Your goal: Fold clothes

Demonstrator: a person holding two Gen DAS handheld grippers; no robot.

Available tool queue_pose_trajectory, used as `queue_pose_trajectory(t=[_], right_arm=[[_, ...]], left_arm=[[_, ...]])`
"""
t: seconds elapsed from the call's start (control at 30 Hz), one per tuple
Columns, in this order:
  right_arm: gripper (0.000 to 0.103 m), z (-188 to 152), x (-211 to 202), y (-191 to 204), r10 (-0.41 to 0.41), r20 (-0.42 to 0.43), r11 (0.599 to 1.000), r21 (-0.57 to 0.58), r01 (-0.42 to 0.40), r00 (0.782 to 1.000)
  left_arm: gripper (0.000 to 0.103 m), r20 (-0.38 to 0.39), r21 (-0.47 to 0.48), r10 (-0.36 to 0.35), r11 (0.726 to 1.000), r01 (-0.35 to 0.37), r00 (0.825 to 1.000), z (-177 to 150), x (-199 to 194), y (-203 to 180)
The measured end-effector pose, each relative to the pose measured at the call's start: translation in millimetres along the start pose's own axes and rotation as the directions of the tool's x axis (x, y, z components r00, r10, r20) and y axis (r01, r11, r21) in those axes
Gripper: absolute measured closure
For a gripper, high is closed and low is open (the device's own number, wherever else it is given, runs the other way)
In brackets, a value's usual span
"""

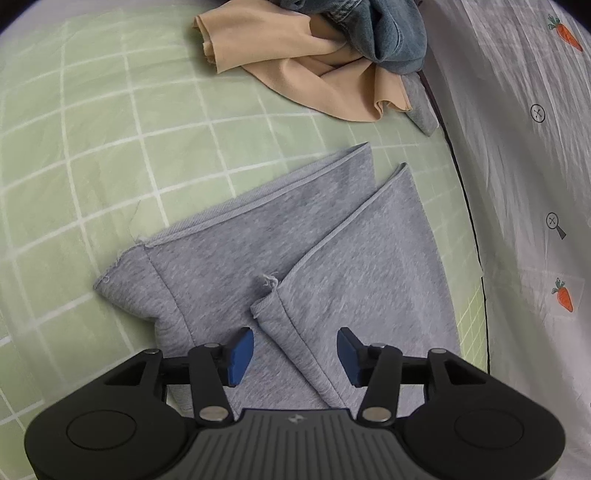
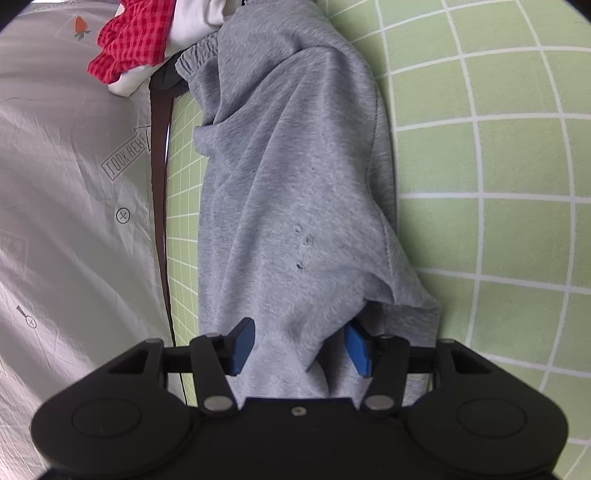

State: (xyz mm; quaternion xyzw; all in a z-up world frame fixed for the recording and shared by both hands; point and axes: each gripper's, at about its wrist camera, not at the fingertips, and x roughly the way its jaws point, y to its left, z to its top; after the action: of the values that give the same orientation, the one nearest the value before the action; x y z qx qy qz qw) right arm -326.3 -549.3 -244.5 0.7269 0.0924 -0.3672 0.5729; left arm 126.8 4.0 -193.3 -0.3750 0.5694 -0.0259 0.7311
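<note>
A bed with a pale green, white-gridded sheet [image 1: 110, 147] carries grey jersey sweatpants [image 2: 288, 177], legs ending in two hemmed cuffs in the left view, elastic waistband far off in the right. A beige cloth [image 1: 295, 74] and blue denim [image 1: 388, 33] lie bunched beyond the cuffs (a red gingham piece [image 2: 133, 40] sits past the waistband). The left tongs [image 1: 295, 350] stand open over the cuffs; the right tongs [image 2: 301, 347] gape around loose grey fabric.
</note>
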Motion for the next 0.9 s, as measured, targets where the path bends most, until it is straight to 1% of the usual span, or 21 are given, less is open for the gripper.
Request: queue_pose_trajectory(t=[0.07, 0.27, 0.3, 0.33, 0.37, 0.4, 0.43, 0.47, 0.5, 0.53, 0.57, 0.63, 0.67, 0.73, 0.77, 0.87, 0.9], right_arm=[[0.048, 1, 0, -2, 0.001, 0.000, 1.000, 0.007, -0.001, 1.000], [0.048, 4, 1, -2, -0.001, 0.010, 1.000, 0.010, 0.001, 1.000], [0.048, 5, 1, -3, -0.001, 0.015, 1.000, 0.008, 0.001, 1.000], [0.048, 6, 0, -3, -0.004, 0.024, 1.000, 0.005, 0.004, 1.000], [0.050, 7, 0, -4, -0.007, 0.034, 1.000, 0.002, 0.007, 0.999], [0.055, 8, 0, -5, -0.005, 0.042, 1.000, -0.001, 0.005, 0.999], [0.061, 10, 0, -6, -0.001, 0.044, 1.000, -0.001, 0.001, 0.999], [0.066, 10, 0, -8, 0.004, 0.046, 1.000, -0.001, -0.004, 0.999], [0.077, 11, 0, -9, 0.010, 0.047, 1.000, -0.002, -0.010, 0.999], [0.092, 12, 1, -10, 0.015, 0.043, 1.000, -0.006, -0.014, 0.999], [0.099, 13, 2, -11, 0.019, 0.041, 1.000, -0.013, -0.019, 0.999], [0.101, 15, 0, -9, 0.046, 0.055, 0.999, -0.029, -0.045, 0.997], [0.101, 16, -4, -7, 0.070, 0.066, 0.997, -0.038, -0.068, 0.995], [0.101, 20, -14, 1, 0.129, 0.083, 0.991, -0.053, -0.125, 0.988], [0.101, 22, -21, 5, 0.160, 0.089, 0.986, -0.065, -0.154, 0.983], [0.101, 27, -44, 15, 0.236, 0.100, 0.969, -0.100, -0.226, 0.967], [0.101, 28, -52, 16, 0.254, 0.103, 0.964, -0.110, -0.243, 0.962]], left_arm=[[0.052, 0.021, 0.005, -0.005, 1.000, 0.005, 1.000, 2, 0, -1], [0.054, 0.040, -0.007, -0.020, 1.000, 0.021, 0.999, 6, 4, -2], [0.060, 0.047, -0.004, -0.021, 1.000, 0.021, 0.999, 6, 4, -2], [0.073, 0.054, -0.001, -0.021, 1.000, 0.021, 0.998, 5, 5, -2], [0.081, 0.056, 0.008, -0.012, 1.000, 0.012, 0.998, 4, 6, 0], [0.095, 0.057, 0.019, -0.002, 1.000, 0.001, 0.998, 3, 8, 1], [0.101, 0.062, 0.017, -0.006, 1.000, 0.005, 0.998, 3, 8, 2], [0.101, 0.067, 0.013, -0.012, 1.000, 0.011, 0.998, 3, 8, 3], [0.101, 0.072, 0.010, -0.018, 1.000, 0.017, 0.997, 4, 8, 4], [0.102, 0.077, 0.006, -0.024, 1.000, 0.024, 0.997, 4, 8, 5], [0.102, 0.082, 0.002, -0.030, 1.000, 0.030, 0.996, 4, 8, 6], [0.102, 0.108, 0.003, -0.063, 0.998, 0.063, 0.992, 9, 1, 1], [0.102, 0.122, 0.005, -0.086, 0.996, 0.086, 0.989, 13, -5, -2], [0.102, 0.157, 0.022, -0.158, 0.987, 0.157, 0.975, 20, -26, -12], [0.102, 0.173, 0.038, -0.197, 0.980, 0.194, 0.965, 23, -38, -18], [0.102, 0.212, 0.115, -0.292, 0.955, 0.273, 0.933, 24, -83, -32], [0.102, 0.222, 0.143, -0.305, 0.950, 0.278, 0.926, 23, -95, -32]])
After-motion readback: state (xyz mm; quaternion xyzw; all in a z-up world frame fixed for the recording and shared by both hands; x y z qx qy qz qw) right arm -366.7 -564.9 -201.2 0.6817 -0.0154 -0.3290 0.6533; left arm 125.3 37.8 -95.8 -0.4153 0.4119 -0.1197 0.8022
